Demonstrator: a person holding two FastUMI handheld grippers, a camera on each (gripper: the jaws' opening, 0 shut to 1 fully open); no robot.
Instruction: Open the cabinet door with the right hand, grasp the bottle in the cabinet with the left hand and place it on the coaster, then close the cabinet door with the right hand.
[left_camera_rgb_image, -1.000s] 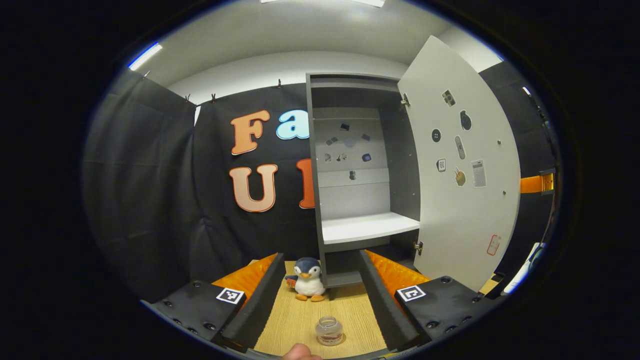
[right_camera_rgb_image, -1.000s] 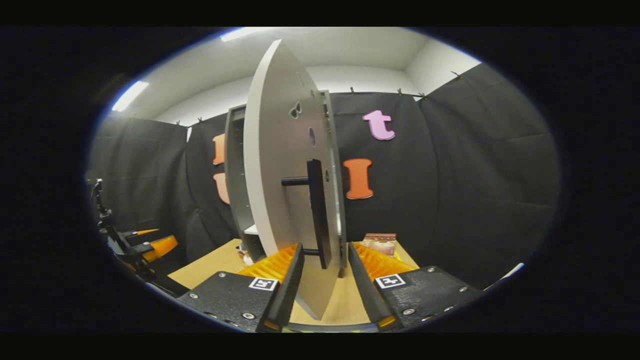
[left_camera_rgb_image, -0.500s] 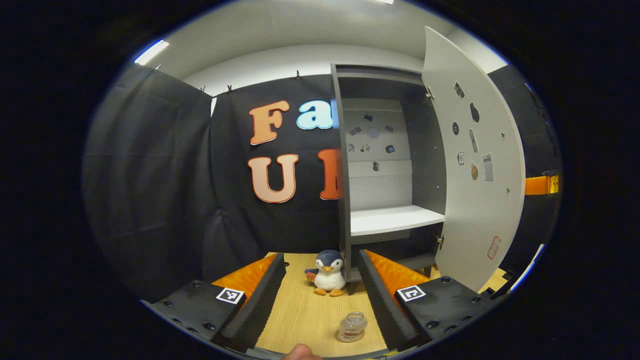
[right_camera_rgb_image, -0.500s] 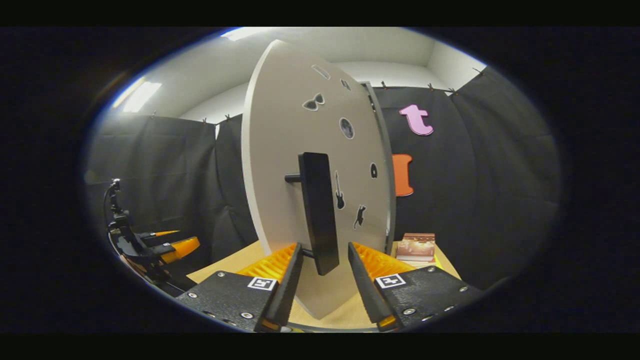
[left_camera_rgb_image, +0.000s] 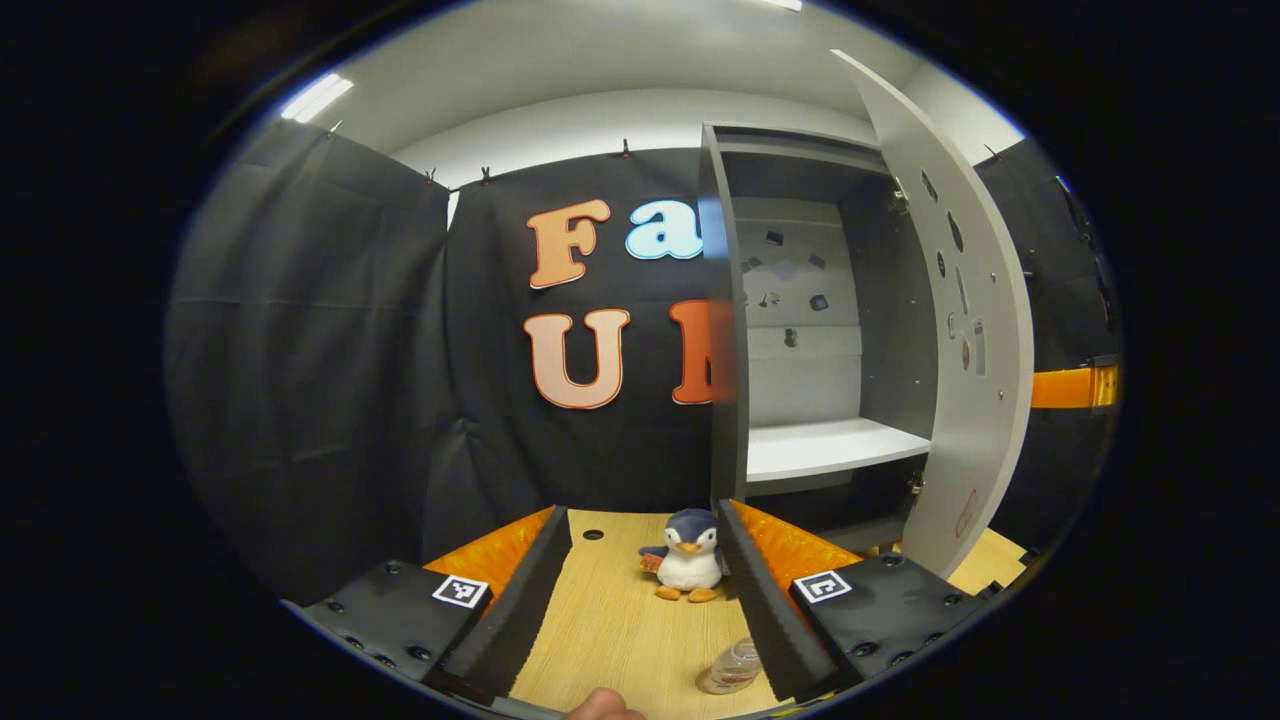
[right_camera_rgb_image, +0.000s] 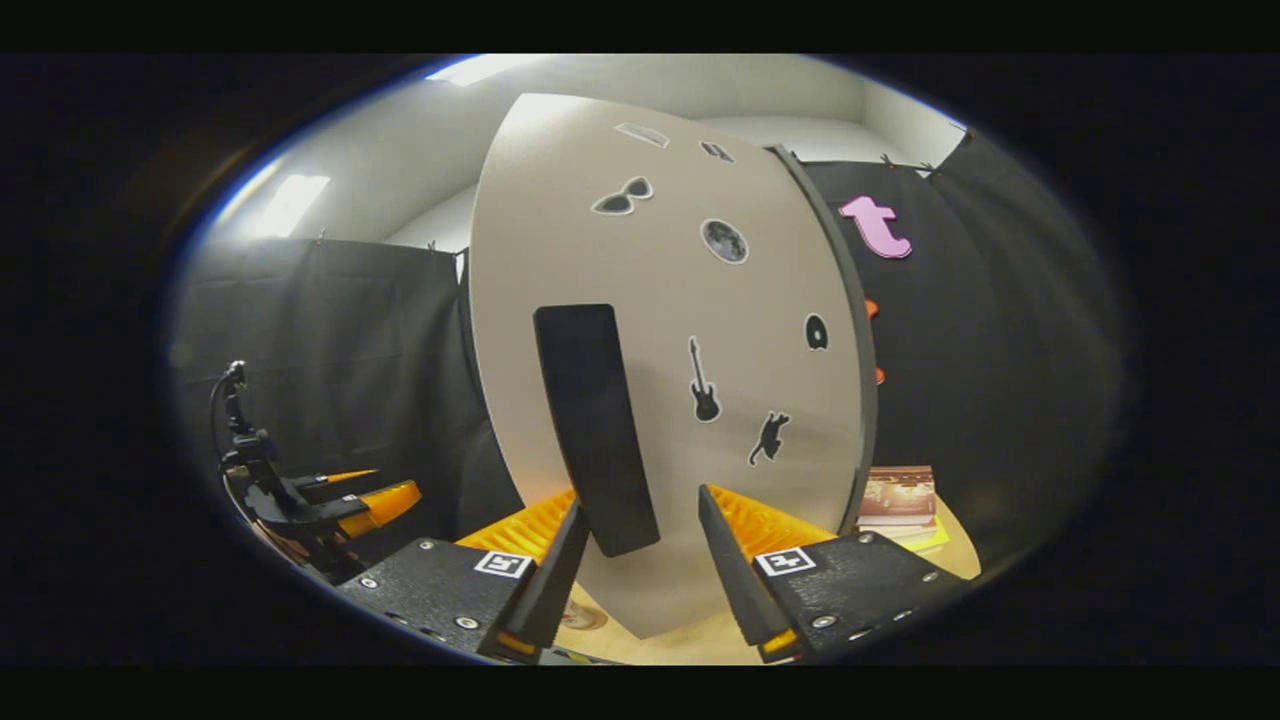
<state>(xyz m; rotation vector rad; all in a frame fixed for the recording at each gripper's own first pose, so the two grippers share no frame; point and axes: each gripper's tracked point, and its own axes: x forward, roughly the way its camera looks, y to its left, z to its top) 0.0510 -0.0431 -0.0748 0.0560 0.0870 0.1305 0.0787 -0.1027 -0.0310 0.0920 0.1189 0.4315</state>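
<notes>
Two fingers of the right gripper (right_camera_rgb_image: 635, 560) stand apart on either side of the lower end of the black door handle (right_camera_rgb_image: 593, 425), not visibly pressing it. The grey cabinet door (right_camera_rgb_image: 690, 330) is partly swung toward shut. To close it well, I judge the push should follow the hinge arc gently, fingers square to the handle, until the door seats on the cabinet (left_camera_rgb_image: 800, 330).

Left gripper (left_camera_rgb_image: 640, 610) fingers are spread wide and hold nothing. The small clear bottle (left_camera_rgb_image: 730, 668) stands on the wooden surface (left_camera_rgb_image: 610, 640), just beside the right-hand finger; I cannot make out a coaster beneath it. A plush penguin (left_camera_rgb_image: 688, 556) sits farther out, near the cabinet's foot.

Black cloth walls the booth; books (right_camera_rgb_image: 898, 495) lie at the surface's far edge.
</notes>
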